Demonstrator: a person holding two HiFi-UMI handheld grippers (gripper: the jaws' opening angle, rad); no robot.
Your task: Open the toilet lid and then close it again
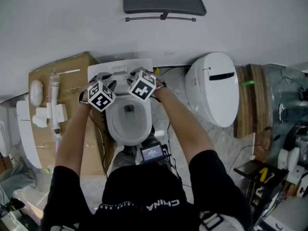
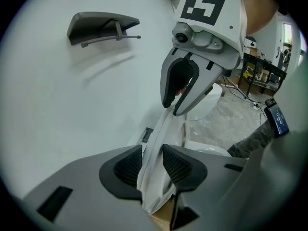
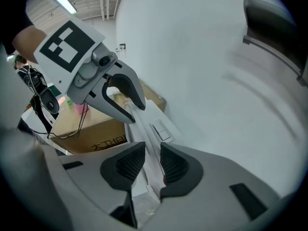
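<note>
Clamping raised toilet lid (image 2: 153, 160), arms (image 1: 179, 121) outstretched.

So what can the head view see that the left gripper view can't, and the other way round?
Only the head view shows the open toilet bowl from above, and the white parts laid out on the cardboard beside it. Only the left gripper view shows, close up, the left gripper squeezing the thin edge of the raised lid. Both show the right gripper clamped on that same lid, and the dark shelf up on the wall.
</note>
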